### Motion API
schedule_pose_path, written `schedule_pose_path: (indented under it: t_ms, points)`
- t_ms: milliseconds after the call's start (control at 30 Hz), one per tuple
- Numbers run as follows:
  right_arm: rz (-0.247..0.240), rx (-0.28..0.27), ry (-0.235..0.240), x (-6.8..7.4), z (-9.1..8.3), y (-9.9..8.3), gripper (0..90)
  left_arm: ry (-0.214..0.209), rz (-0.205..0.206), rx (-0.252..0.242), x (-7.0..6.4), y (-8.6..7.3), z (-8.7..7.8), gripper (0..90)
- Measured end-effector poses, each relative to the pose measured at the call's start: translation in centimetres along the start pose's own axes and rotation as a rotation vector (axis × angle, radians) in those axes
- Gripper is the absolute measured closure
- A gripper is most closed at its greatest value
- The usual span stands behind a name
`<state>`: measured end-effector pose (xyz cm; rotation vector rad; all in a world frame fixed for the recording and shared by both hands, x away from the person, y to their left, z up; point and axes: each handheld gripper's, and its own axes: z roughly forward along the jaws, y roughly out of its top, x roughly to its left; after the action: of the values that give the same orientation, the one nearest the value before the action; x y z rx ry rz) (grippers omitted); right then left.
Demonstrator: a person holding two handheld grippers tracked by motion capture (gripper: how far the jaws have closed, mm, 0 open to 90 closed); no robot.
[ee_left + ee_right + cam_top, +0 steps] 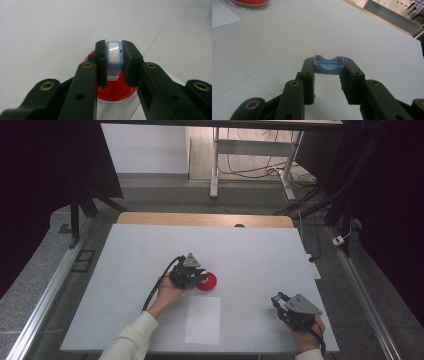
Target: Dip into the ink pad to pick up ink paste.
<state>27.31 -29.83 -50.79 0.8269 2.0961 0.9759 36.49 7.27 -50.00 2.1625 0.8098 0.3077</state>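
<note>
Black left gripper fingers pinched a stamp over the red ink pad mid-bench, inking it; next, pressing onto the paper, while the right gripper clamped the blue cap.

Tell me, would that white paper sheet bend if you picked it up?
Probably yes: the paper sheet lies thin and flat on the table, so it would likely flop. It looks light, and may slide when pushed.

In the left gripper view, the black jaws cover the lower part of the blue-and-white block and much of the red dish. In the right gripper view, the picture's top edge cuts the red dish; the blue cap is partly hidden between the jaws.
</note>
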Motion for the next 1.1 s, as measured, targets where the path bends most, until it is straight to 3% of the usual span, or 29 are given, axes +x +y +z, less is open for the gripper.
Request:
schedule_pose_path:
  t_ms: [600,1100]
  points:
    - [-0.01,0.001,0.0,0.18,-0.03,0.15,64.8,0.03,0.026,0.012,-0.44,-0.26,0.39,75.8]
    - [-0.005,-0.006,0.003,0.26,0.0,0.16,64.8,0.022,0.017,0.015,-0.3,-0.3,0.39,76.0]
